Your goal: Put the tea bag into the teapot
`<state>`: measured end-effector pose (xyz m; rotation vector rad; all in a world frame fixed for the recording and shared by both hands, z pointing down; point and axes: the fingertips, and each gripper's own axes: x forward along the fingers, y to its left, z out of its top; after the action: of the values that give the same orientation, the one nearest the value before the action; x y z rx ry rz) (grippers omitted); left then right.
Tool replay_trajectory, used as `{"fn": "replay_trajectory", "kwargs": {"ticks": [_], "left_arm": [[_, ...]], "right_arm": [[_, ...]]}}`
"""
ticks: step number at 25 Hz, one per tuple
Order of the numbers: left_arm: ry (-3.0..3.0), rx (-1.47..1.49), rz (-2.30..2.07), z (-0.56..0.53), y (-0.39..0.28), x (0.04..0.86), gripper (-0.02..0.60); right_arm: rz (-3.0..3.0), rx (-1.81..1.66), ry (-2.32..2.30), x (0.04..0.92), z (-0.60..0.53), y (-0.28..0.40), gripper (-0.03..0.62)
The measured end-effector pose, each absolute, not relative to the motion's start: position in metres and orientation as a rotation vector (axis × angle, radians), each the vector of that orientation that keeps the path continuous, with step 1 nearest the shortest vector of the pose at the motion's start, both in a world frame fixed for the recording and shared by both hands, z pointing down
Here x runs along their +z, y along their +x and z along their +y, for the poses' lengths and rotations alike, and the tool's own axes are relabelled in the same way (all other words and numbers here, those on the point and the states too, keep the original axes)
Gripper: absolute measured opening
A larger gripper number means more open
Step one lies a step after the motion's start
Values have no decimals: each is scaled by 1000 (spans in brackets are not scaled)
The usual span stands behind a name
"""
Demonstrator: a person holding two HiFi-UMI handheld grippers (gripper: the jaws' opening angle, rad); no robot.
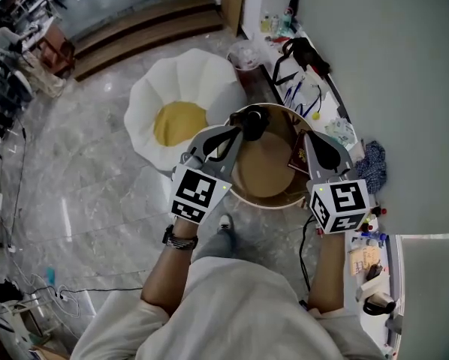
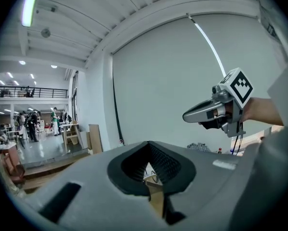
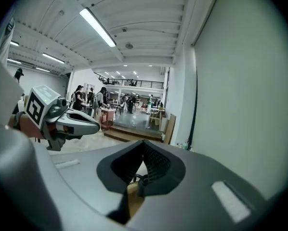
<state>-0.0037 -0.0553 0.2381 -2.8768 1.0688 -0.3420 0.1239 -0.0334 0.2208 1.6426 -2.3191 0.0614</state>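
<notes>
Step in hand: approach, as I judge it. Nothing is picked up yet.

Left tongs (image 2: 150,146): pressed together at the tips, nothing pinched. Only bits of the wooden surface show through the hollow behind the tips. They are held up and level, aimed at a plain wall.

Right tongs (image 3: 144,145): also pressed together and empty. A thin dark loop shows through the hollow, and I cannot tell what it is. They are aimed down a long hall.

The head view shows both tongs held over a round brown surface (image 1: 266,177). A dark rounded thing at its far rim, just past the left tips, is probably the teapot (image 1: 256,120), partly covered. I cannot pick out the tea bag for certain. A flat dark-red item (image 1: 297,157) lies at the surface's right edge, just beside the right tongs. It may be the bag or its packet, but it is too small to say.

Off the surface are a white petal-shaped seat (image 1: 209,77) with a yellow middle on the floor and a cluttered ledge (image 1: 337,111) along the wall.

Next move, my estimate: tip one pair of tongs down toward the surface, spread it, find the bag and close on it. The teapot's opening needs checking first, since the lid state is not visible.

Writing: none readable. There are only black-and-white square markers on the cubes (image 1: 198,193).
</notes>
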Motion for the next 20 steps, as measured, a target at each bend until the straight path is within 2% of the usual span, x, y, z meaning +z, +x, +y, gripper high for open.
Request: {"fn": "replay_trajectory", "kwargs": {"ticks": [20], "left_arm": [[-2785,-264,1104,120,45,209,6]], "right_arm": [[-2415,22,1601,202,141,163,6]]}}
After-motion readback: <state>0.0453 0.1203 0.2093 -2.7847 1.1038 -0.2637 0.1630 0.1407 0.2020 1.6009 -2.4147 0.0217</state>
